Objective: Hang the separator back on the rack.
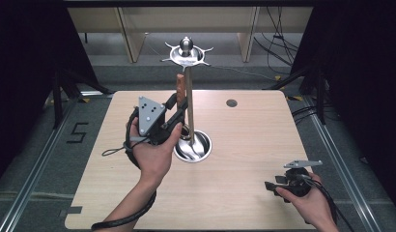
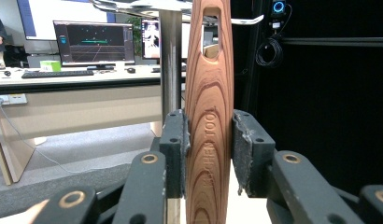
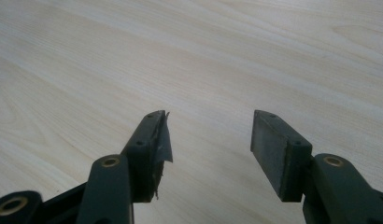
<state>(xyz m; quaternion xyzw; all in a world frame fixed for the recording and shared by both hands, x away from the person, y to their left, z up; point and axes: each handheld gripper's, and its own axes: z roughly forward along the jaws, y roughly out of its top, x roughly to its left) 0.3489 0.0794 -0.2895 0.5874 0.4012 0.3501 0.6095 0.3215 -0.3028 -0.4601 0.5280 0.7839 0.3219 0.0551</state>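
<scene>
black left gripper [image 1: 179,112] with grey dotted triangular plate, brass-ringed pivots, black cable; forearms bare of sleeves.

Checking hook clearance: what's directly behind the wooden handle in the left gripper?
Behind the wooden handle, clamped by the left gripper, stands the rack's steel pole. A hook tip shows beside its slot; the handle covers the rest.

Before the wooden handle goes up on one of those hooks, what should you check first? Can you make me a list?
1. Left tongs grip the wooden handle: ok, pads press both sides.
2. Handle upright: ok.
3. Hanging hole at the handle's top free: ok.
4. Hole level with a hook of the metal stand: cannot tell.
5. Right tongs out of the way: ok, open over bare table, near its right front corner.
6. What is at the handle's lower end: cannot tell, hidden.
</scene>
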